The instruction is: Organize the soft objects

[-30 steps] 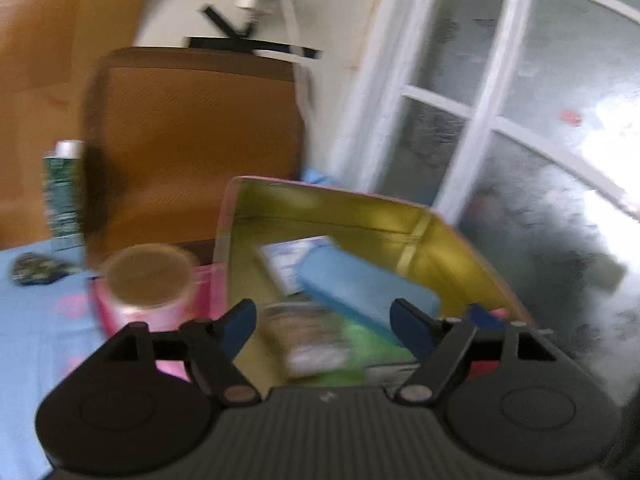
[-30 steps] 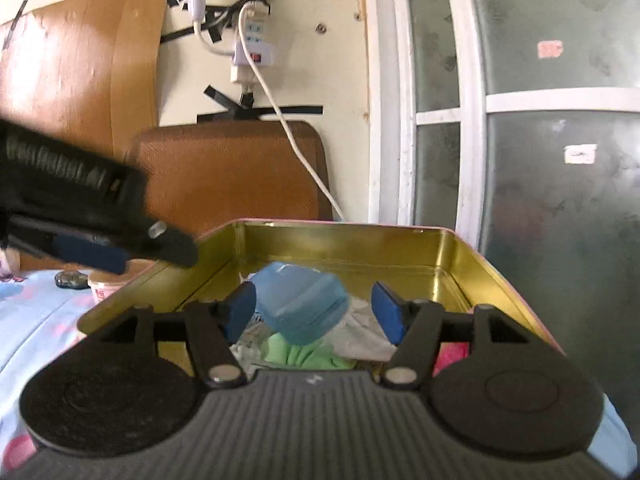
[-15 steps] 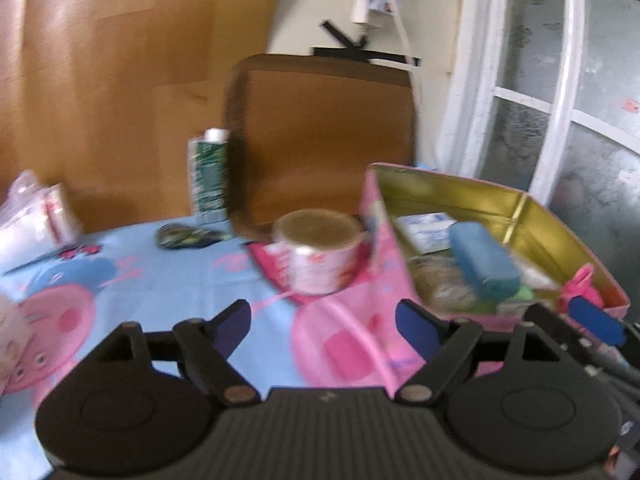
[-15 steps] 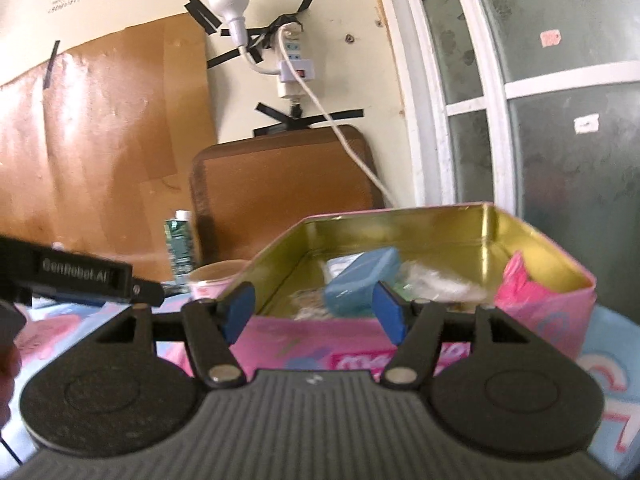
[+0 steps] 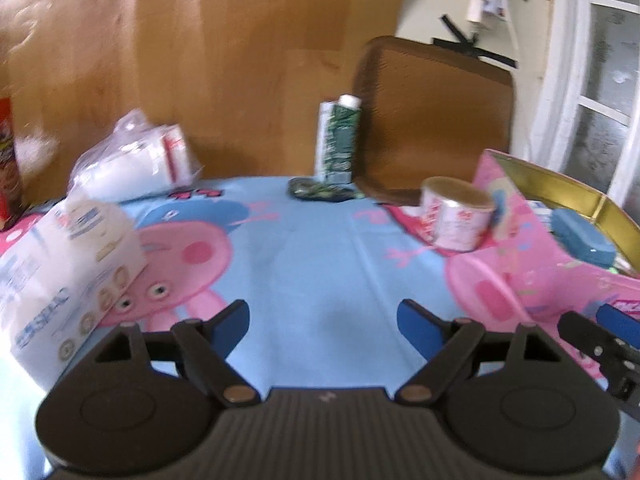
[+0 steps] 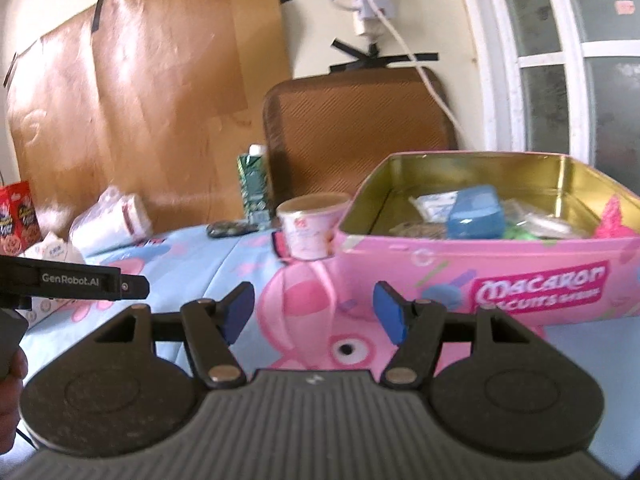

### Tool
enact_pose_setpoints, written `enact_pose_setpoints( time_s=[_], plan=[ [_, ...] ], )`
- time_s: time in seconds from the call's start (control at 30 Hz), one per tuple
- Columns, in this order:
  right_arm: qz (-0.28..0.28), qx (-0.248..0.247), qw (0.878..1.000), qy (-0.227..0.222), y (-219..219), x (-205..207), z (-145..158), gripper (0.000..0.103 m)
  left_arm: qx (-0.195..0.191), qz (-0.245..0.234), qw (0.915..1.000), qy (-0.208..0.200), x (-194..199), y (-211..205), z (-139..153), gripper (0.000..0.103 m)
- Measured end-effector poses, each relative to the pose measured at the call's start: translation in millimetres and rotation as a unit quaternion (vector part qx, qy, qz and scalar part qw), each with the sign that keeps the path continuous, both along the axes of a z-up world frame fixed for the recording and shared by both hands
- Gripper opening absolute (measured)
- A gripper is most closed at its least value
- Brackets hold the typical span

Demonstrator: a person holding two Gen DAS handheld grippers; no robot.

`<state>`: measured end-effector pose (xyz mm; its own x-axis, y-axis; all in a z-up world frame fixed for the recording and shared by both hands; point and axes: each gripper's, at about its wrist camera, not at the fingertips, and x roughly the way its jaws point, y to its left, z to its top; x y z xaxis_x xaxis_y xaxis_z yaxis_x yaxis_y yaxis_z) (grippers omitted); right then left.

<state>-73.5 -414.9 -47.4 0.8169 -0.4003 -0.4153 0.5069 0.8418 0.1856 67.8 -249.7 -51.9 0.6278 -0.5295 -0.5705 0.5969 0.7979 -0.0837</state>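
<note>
A pink Macaron tin (image 6: 520, 276) with a gold inside stands on the right of the table; it holds a blue soft pack (image 6: 474, 214), green cloth and other packets. The tin also shows in the left wrist view (image 5: 532, 248), with the blue pack (image 5: 582, 238) inside. A white tissue pack (image 5: 60, 276) lies at the left, and a clear bag of white soft items (image 5: 132, 164) sits behind it. My left gripper (image 5: 322, 322) is open and empty over the tablecloth. My right gripper (image 6: 314, 314) is open and empty in front of the tin.
A paper cup (image 5: 458, 218) stands beside the tin on its left. A green carton (image 5: 336, 142) and a dark small object (image 5: 316, 190) sit at the back near a brown chair back (image 5: 436, 116). A red cookie box (image 6: 18, 216) stands far left.
Both grippers have pulled back from above the tin. The left has swung left to face the table's middle and the tissue pack. The blue pack stays in the tin.
</note>
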Motion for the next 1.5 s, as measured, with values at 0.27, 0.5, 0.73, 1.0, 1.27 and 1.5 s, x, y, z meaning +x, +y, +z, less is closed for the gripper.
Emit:
enact_pose_setpoints(
  time_s=[0.27,0.5,0.73,1.0,1.27,1.5],
  plan=[
    [0.02,-0.008,0.999,0.026,9,20,-4,0.068,0.003,0.021,0.9997,0.011,20,15,-17,0.084],
    [0.036,-0.007,0.998,0.049,15,35,-13,0.068,0.007,0.033,0.9992,0.022,30,20,-29,0.084],
    [0.044,0.023,0.997,0.061,11,40,-19,0.068,0.002,0.021,0.9996,0.02,30,19,-30,0.089],
    [0.053,0.026,0.996,0.061,13,42,-20,0.068,-0.003,0.021,0.9997,0.01,27,20,-28,0.093],
    [0.062,-0.011,0.997,0.04,25,30,-14,0.077,-0.051,-0.002,0.9986,-0.008,1,28,-6,0.103],
    [0.045,-0.043,0.998,-0.01,21,8,9,0.09,-0.083,-0.007,0.9957,-0.04,-23,28,27,0.103]
  ],
)
